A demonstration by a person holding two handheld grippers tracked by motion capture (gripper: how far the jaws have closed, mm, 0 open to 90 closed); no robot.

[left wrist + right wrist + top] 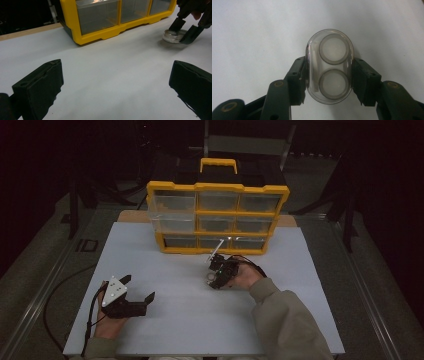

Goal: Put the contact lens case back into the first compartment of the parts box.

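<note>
Claws split: right claw [329, 75] pinches a clear oval case [329, 68] flat on the white desk [175, 320], before the yellow organizer [217, 215]; left claw [136, 290] gapes wide, well apart.

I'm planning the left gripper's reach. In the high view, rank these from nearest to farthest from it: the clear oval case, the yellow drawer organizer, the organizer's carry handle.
From the left gripper:
1. Clear oval case, to its right on the white table, between the right gripper's jaws.
2. Yellow drawer organizer, beyond it at the table's far edge.
3. Carry handle, on the organizer's top, farthest back.
</note>
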